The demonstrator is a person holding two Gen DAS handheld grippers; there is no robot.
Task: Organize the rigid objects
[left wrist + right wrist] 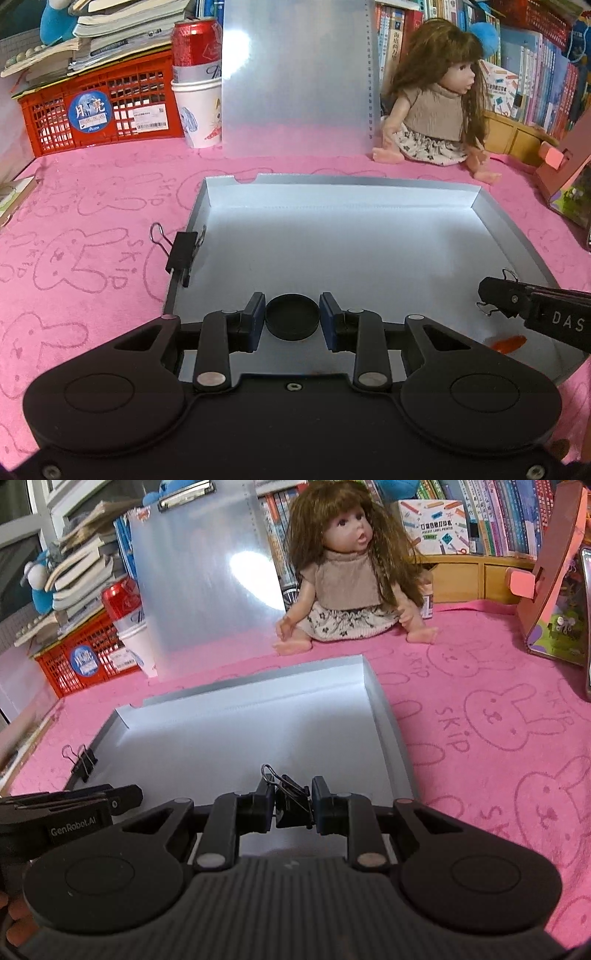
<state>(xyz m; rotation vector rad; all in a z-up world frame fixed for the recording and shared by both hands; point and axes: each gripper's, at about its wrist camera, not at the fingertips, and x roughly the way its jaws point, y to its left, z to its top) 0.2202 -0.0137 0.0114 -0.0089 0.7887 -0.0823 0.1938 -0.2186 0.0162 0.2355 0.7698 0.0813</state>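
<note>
The left gripper [292, 320] clamps a cap [292, 321], the right gripper [293, 800] a clip [291, 797]; released high over the tray [517, 236], either may bounce out.

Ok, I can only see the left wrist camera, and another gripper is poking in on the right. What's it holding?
Observer: The right gripper is shut on a black binder clip, over the near end of the grey tray.
Operator: That shiny board behind the tray gets cut off at the top for me. What's up there?
Observer: The board has a metal clamp at its top, like a clipboard.
Operator: Anything beside the doll I can't see?
Observer: A small labelled container stands by the arm of the doll; it is too small to identify.
</note>
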